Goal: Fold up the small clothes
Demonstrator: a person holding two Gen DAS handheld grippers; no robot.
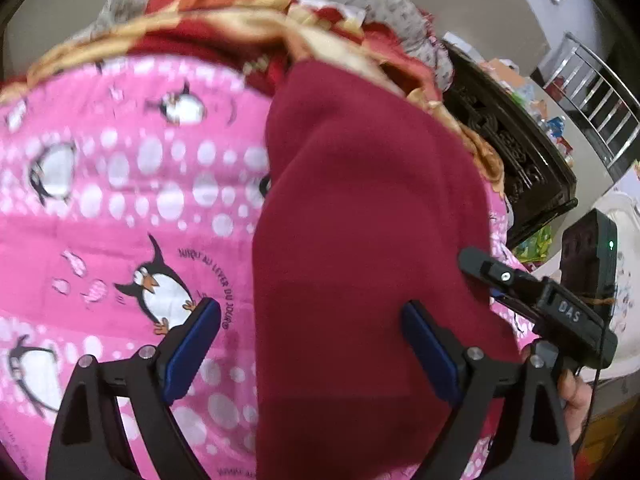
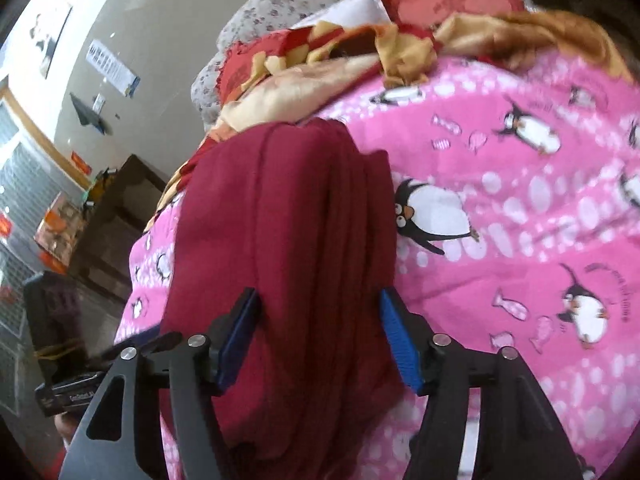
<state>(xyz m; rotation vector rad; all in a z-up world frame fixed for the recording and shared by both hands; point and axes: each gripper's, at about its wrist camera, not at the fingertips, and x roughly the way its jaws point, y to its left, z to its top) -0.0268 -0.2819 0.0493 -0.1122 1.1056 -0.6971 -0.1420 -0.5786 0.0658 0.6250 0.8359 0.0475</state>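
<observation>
A dark red garment [image 1: 360, 240] lies folded lengthwise on a pink penguin-print bedsheet [image 1: 120, 200]. My left gripper [image 1: 312, 316] is open above it; its left finger is over the sheet, its right finger over the cloth. In the right wrist view the garment [image 2: 288, 220] shows as a thick folded bundle with several layered folds. My right gripper [image 2: 318, 300] is open and straddles the near end of the bundle, one blue pad on each side. The right gripper also shows in the left wrist view [image 1: 540, 300] at the garment's right edge.
A red-and-gold blanket [image 1: 240, 28] and a grey floral pillow [image 2: 288, 4] are heaped at the far end of the bed. A dark carved wooden cabinet [image 1: 512, 148] stands beside the bed. The pink sheet [image 2: 520, 240] spreads wide beside the garment.
</observation>
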